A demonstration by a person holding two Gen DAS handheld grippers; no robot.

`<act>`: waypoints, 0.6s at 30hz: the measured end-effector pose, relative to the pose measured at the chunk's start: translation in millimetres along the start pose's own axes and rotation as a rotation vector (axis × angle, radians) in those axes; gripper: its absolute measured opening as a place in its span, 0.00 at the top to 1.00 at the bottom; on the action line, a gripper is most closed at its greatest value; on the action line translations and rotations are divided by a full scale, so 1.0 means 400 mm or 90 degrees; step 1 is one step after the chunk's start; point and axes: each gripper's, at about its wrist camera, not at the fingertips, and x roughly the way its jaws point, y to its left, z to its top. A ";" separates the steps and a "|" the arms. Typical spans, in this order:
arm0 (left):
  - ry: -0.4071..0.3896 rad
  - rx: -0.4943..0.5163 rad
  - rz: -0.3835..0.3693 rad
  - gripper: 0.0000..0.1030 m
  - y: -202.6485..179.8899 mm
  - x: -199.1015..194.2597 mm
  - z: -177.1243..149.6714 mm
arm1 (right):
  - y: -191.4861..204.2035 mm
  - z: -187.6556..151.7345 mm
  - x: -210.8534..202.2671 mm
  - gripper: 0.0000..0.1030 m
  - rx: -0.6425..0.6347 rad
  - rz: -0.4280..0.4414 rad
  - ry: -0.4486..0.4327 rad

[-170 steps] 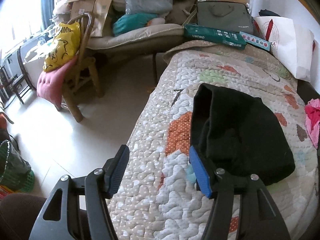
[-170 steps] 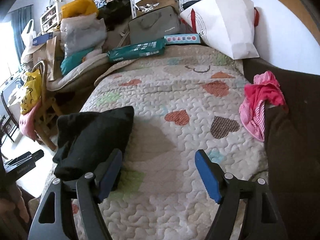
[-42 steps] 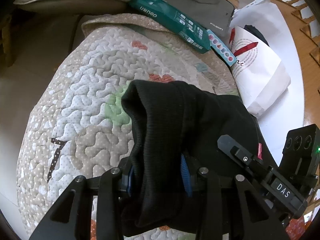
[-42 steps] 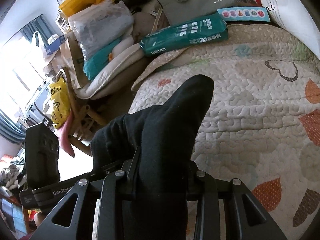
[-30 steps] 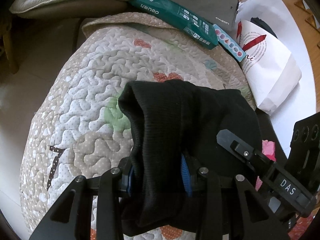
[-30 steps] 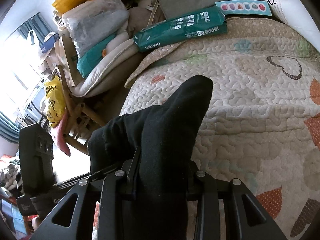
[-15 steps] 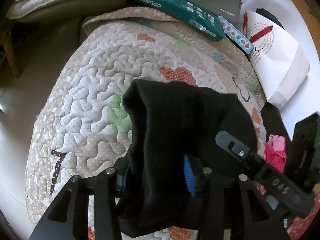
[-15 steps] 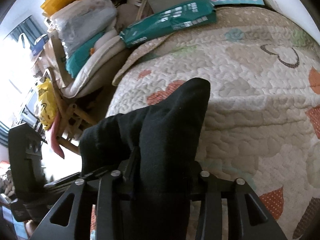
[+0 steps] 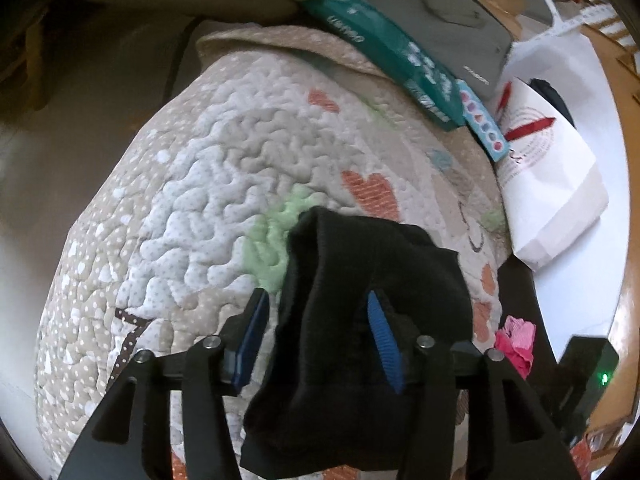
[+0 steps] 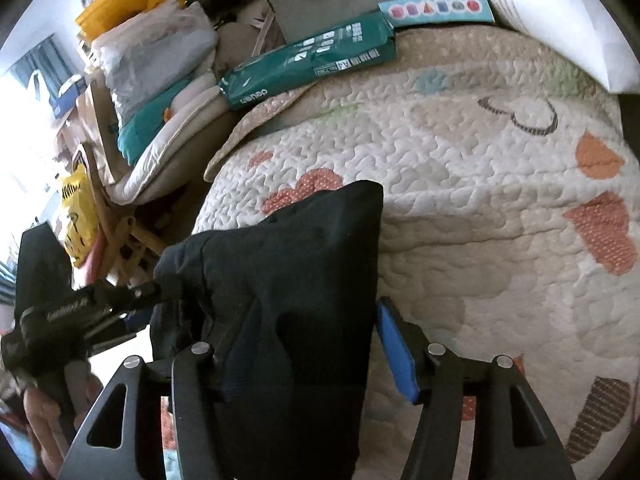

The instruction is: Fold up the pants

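Both pairs of fingers are standing parted around the black pants [image 9: 360, 320], gripping nothing. Nearest, the left gripper [image 9: 316, 340] is showing daylight between its blue pads and the cloth, the bundle sitting between them and bulging over the right pad. The right gripper [image 10: 304, 344] is straddling the other end likewise, probably so the folded stack can settle. Farther off, the quilt [image 9: 200, 184] is carrying it.

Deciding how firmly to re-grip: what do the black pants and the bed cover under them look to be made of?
The black pants look like a soft, matte knit, perhaps fleece: fine ribbed texture, thick rounded folds, no sheen. The bed cover looks like padded quilted cotton, with puffy stitched meanders and printed hearts.
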 end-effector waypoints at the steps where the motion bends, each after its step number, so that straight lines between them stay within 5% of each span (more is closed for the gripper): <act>1: 0.002 -0.014 -0.001 0.43 0.010 0.008 -0.001 | 0.006 -0.006 0.003 0.36 -0.011 -0.007 0.002; 4: 0.012 -0.047 -0.003 0.30 0.039 0.025 0.000 | 0.016 -0.020 0.030 0.34 -0.025 -0.027 0.024; 9: 0.009 -0.058 -0.017 0.30 0.030 -0.003 -0.003 | 0.003 -0.026 0.053 0.30 0.006 -0.021 0.035; 14: -0.027 -0.027 -0.025 0.30 -0.009 -0.087 -0.028 | 0.030 -0.029 -0.048 0.29 -0.026 -0.036 -0.010; 18: -0.060 0.029 0.020 0.30 -0.048 -0.175 -0.106 | 0.051 -0.084 -0.164 0.28 -0.073 -0.062 -0.047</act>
